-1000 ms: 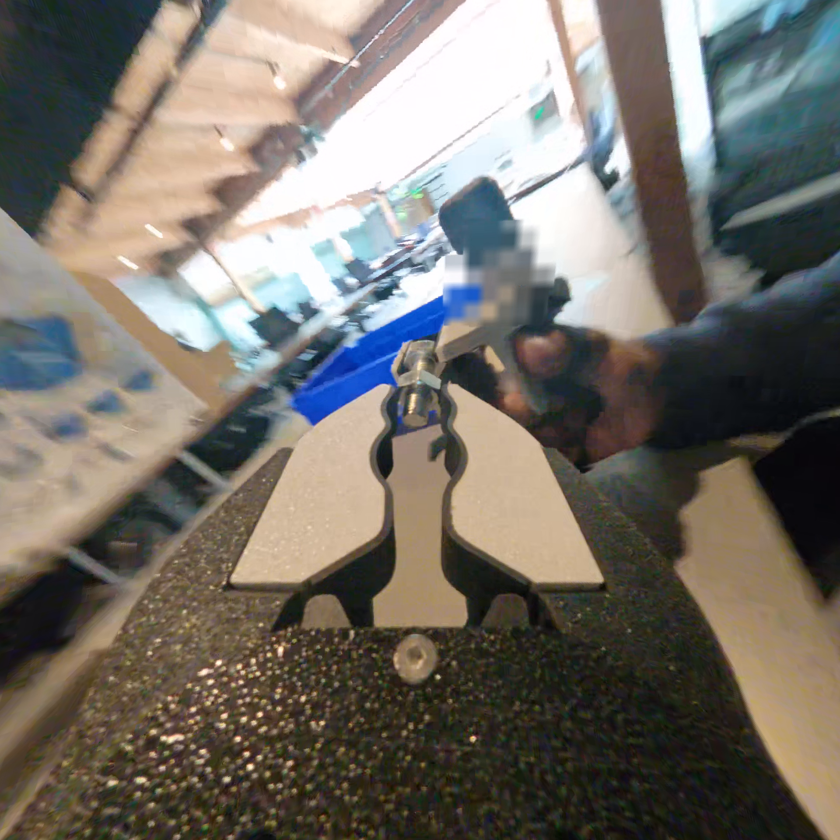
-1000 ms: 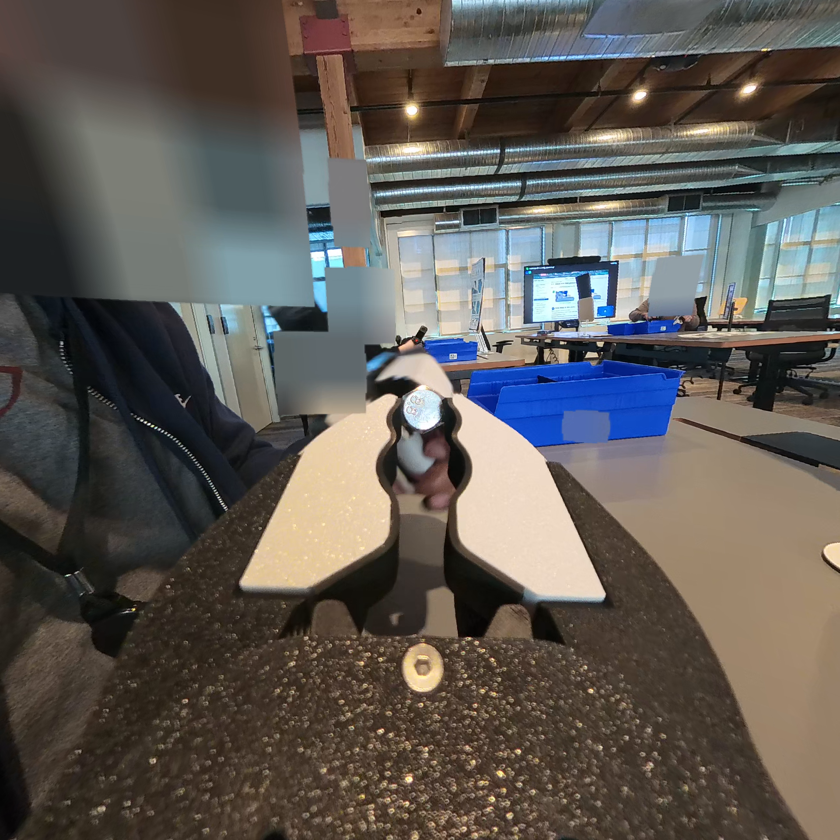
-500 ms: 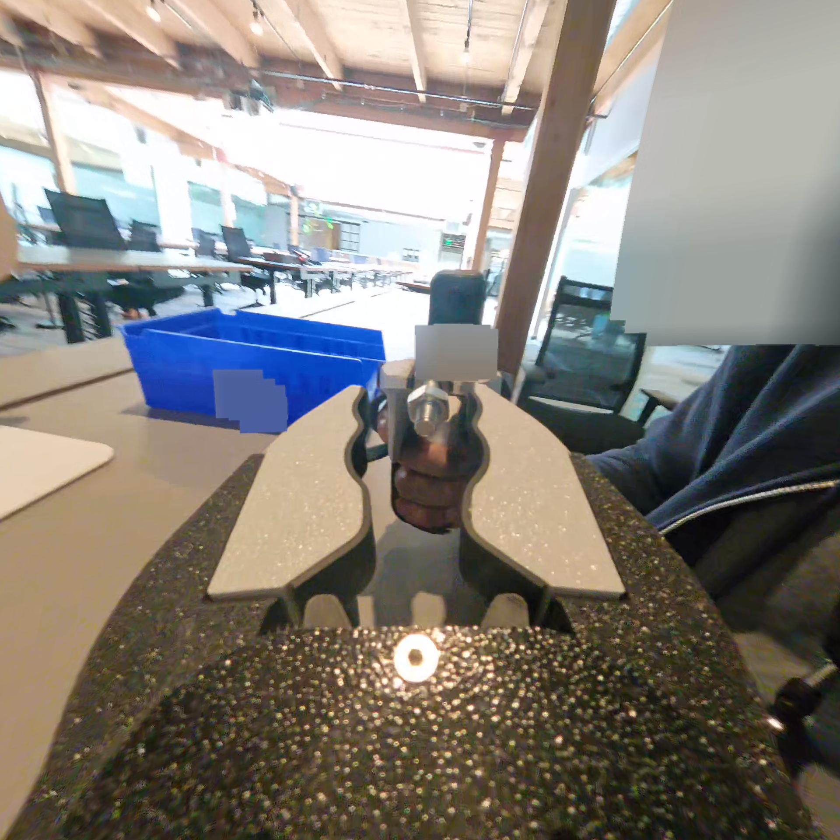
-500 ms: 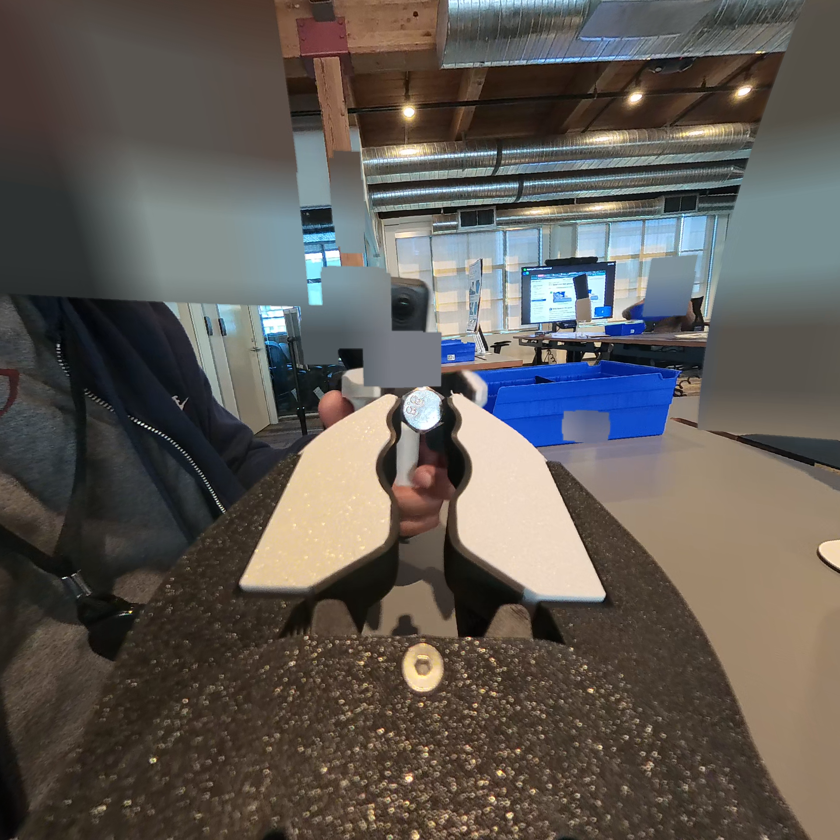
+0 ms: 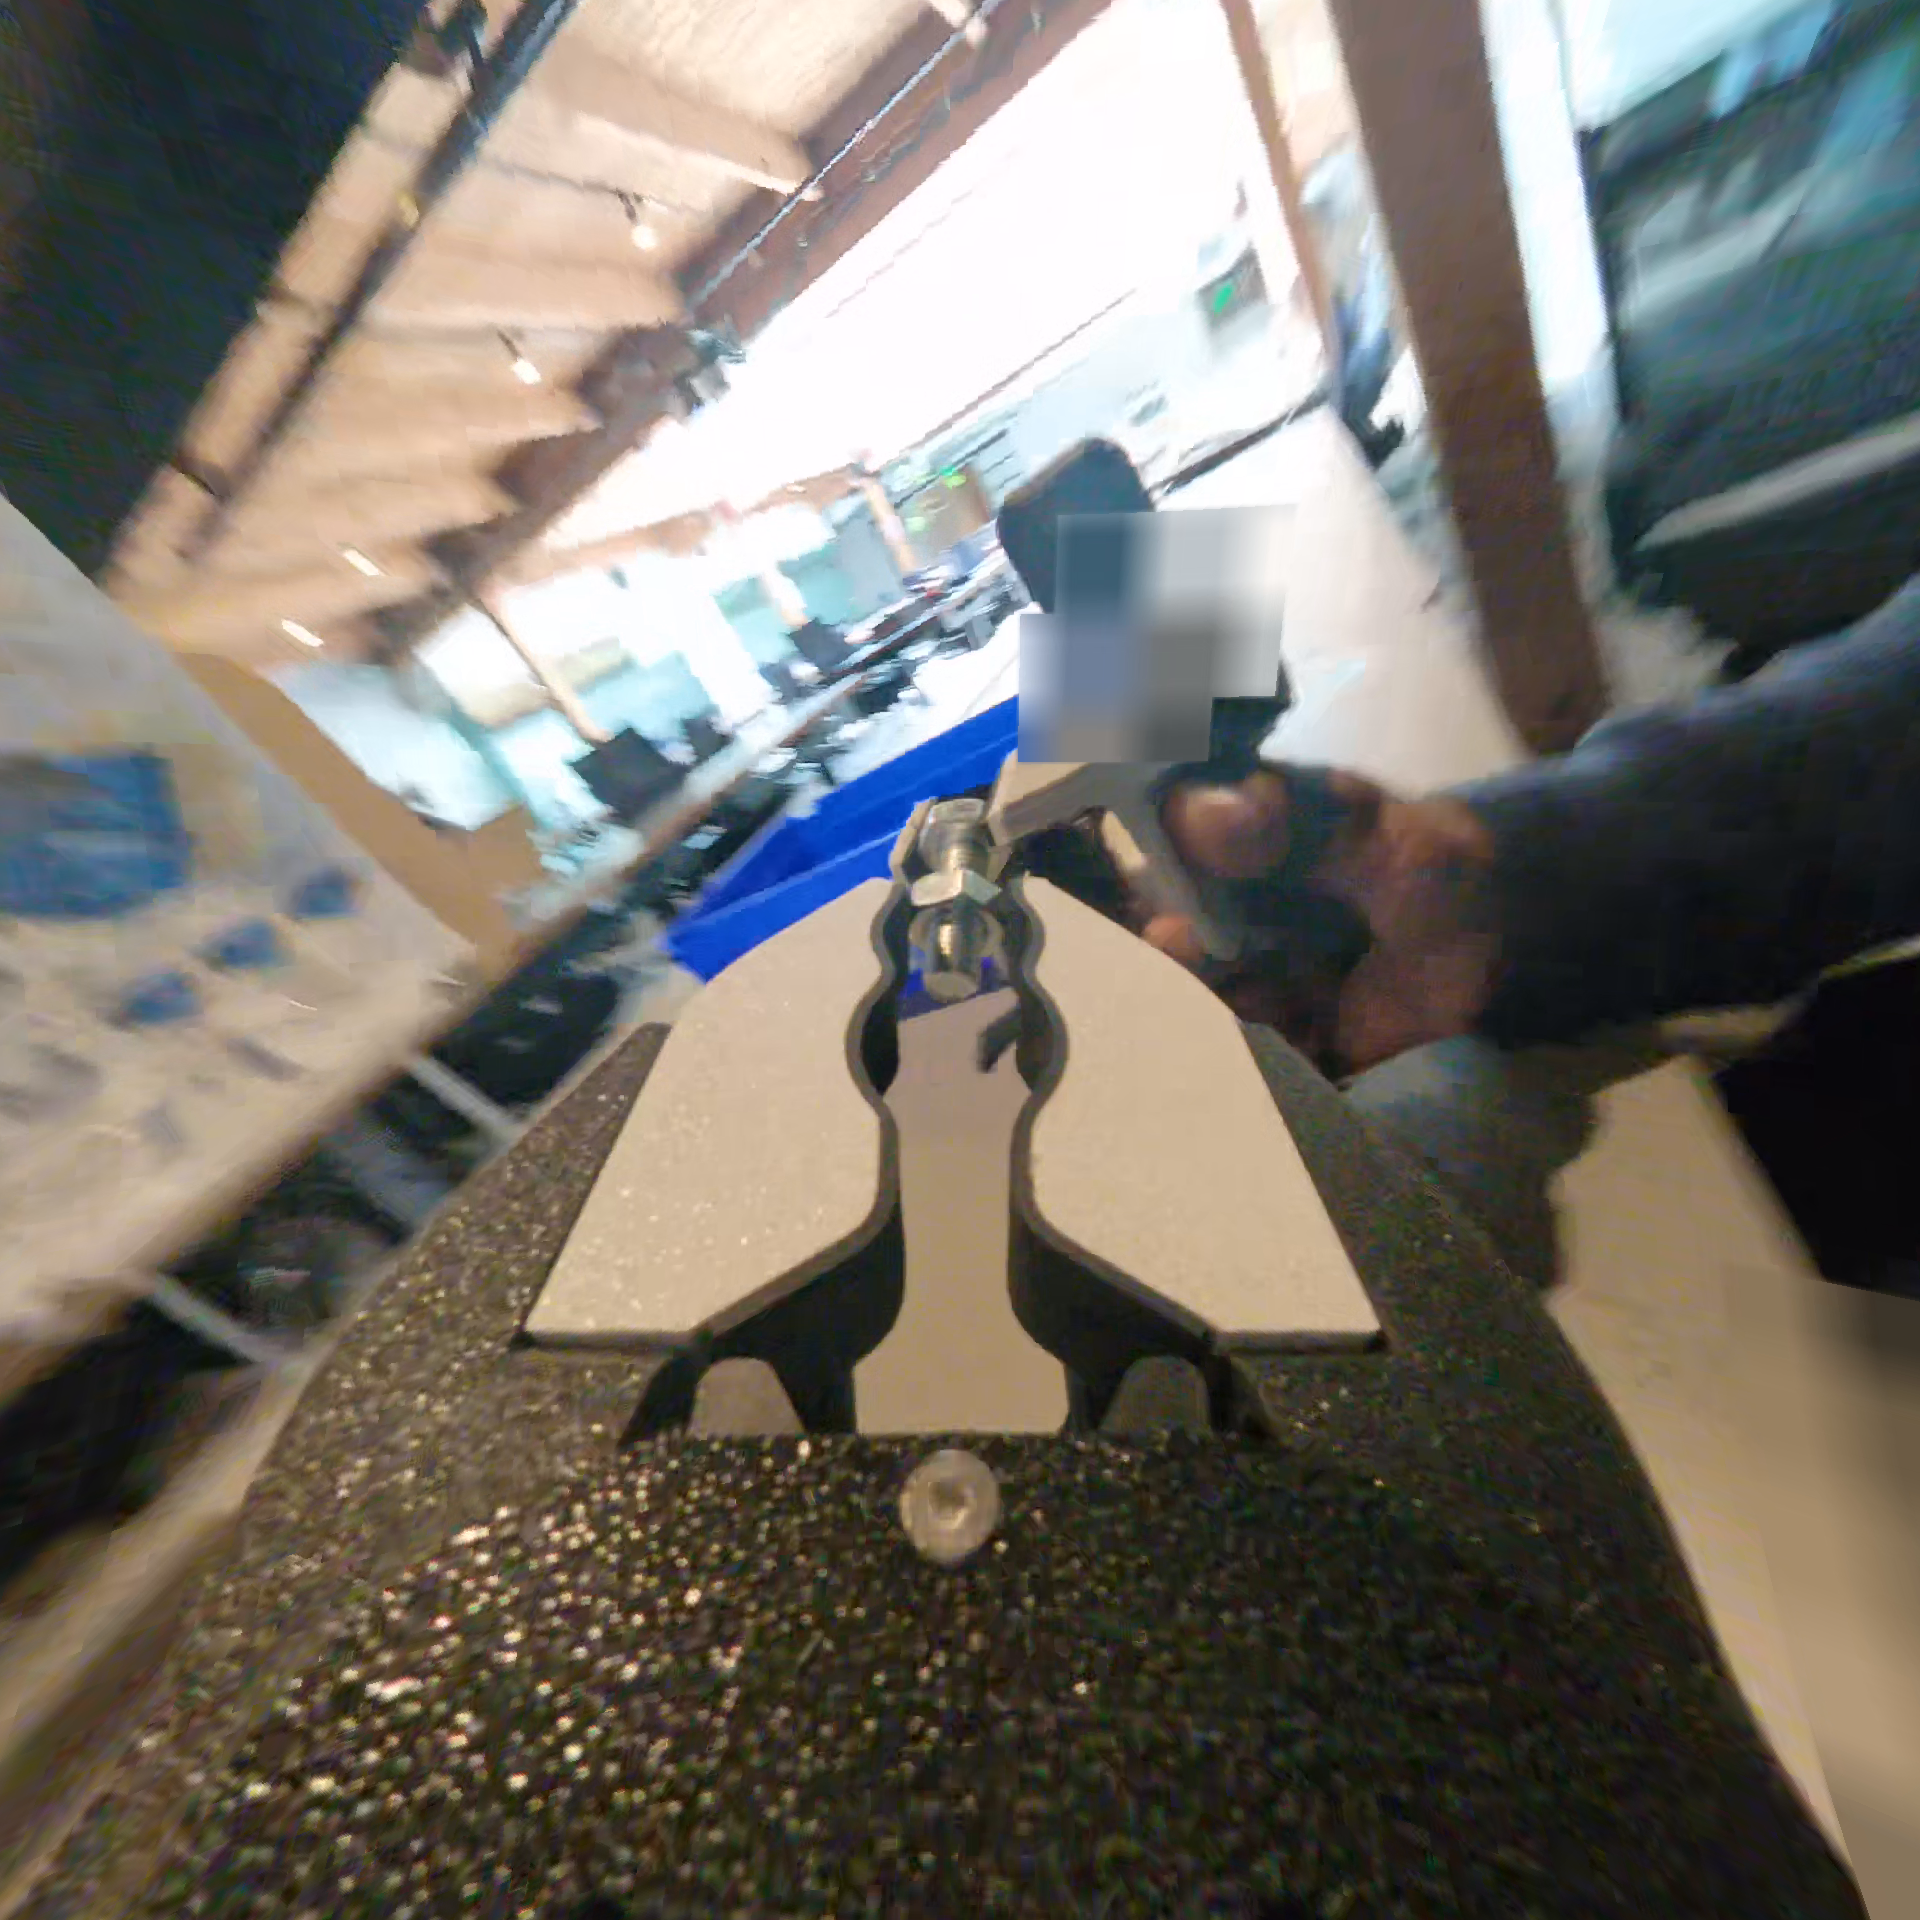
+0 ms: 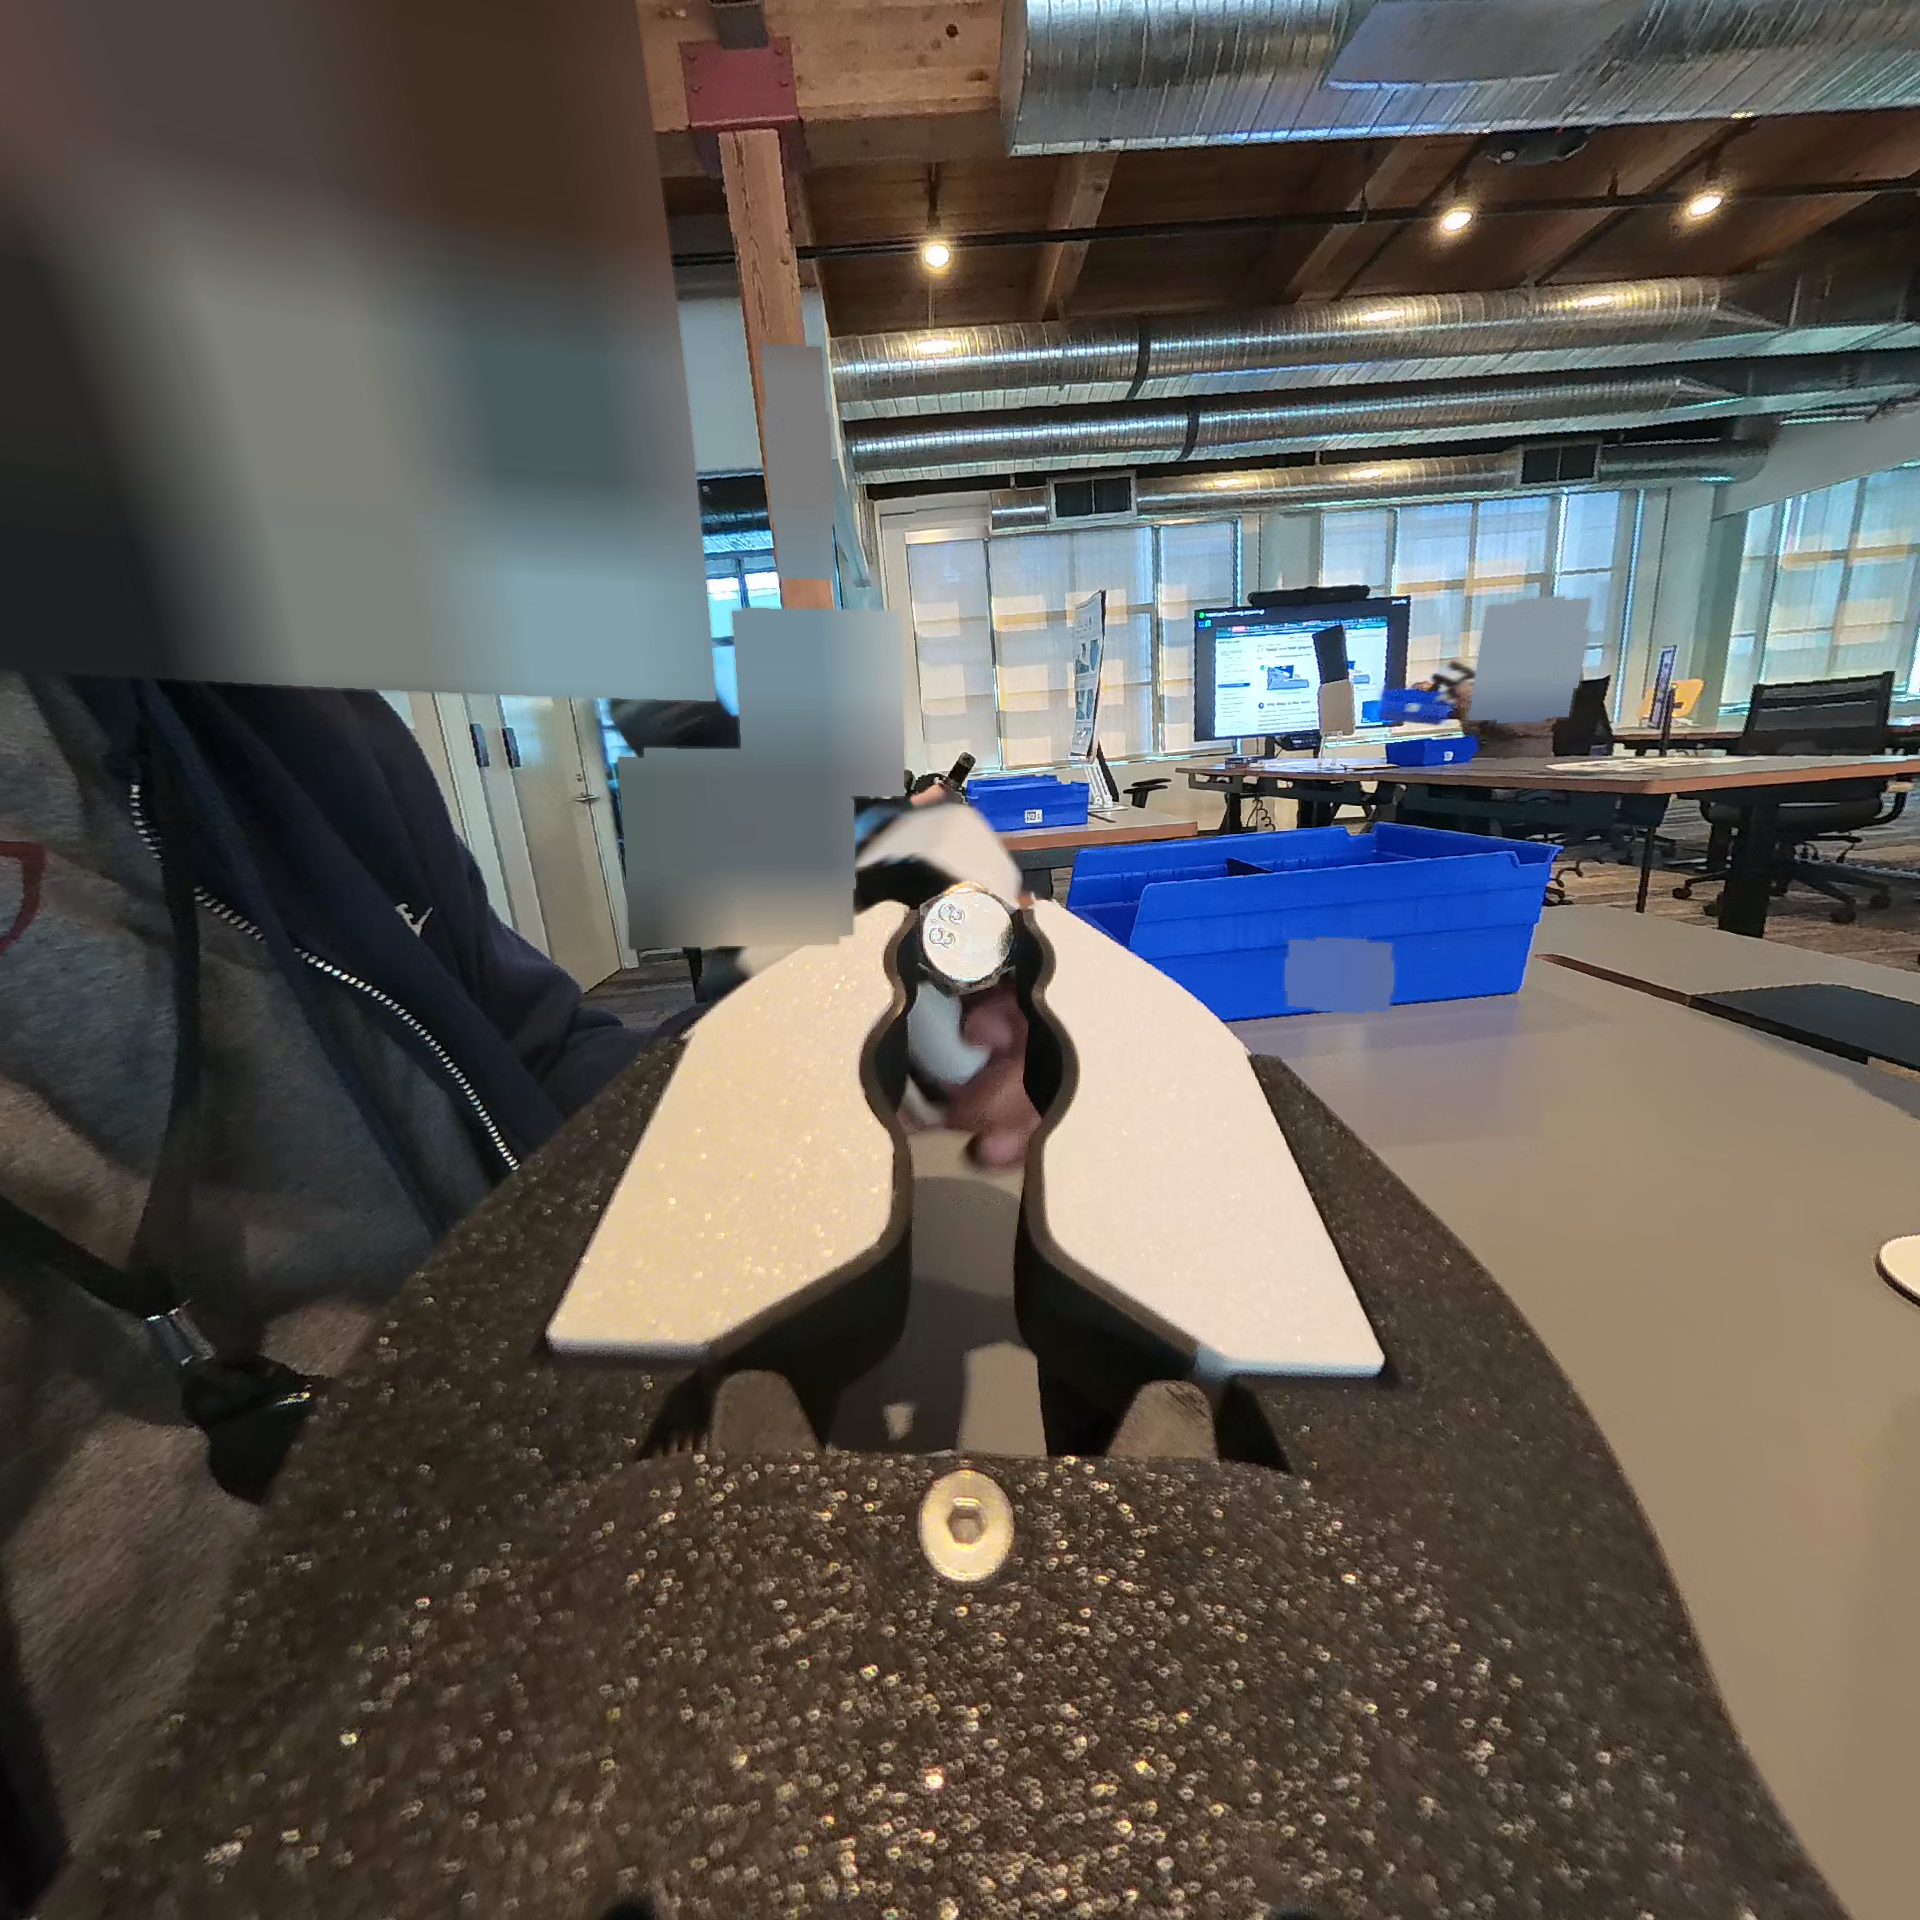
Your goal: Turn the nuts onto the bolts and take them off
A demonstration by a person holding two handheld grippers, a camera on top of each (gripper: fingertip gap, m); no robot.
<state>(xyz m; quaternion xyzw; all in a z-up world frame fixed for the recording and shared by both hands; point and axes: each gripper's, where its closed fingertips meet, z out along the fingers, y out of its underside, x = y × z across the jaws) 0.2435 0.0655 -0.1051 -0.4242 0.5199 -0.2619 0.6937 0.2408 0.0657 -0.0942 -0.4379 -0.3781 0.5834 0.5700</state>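
Clearly was mid-turn: left gripper (image 5: 953,894) clamped on nut (image 5: 951,886), right gripper (image 6: 964,940) clamped on bolt (image 6: 966,938). Needed next, probably, another twist, axis kept straight.

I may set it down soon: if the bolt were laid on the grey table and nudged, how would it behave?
The bolt looks like solid steel: rigid, probably heavy for its size. Its round shank would likely roll in an arc, checked by the hex head and the nut. Smooth metal, so probably slippery.

One bolt (image 6: 966,940) at twelve o'clock from the right wrist camera, one nut (image 5: 948,886) on it. Two grippers, left (image 5: 951,904) and right (image 6: 964,935). Three blue bins: one (image 6: 1320,914) at two o'clock, two smaller behind.
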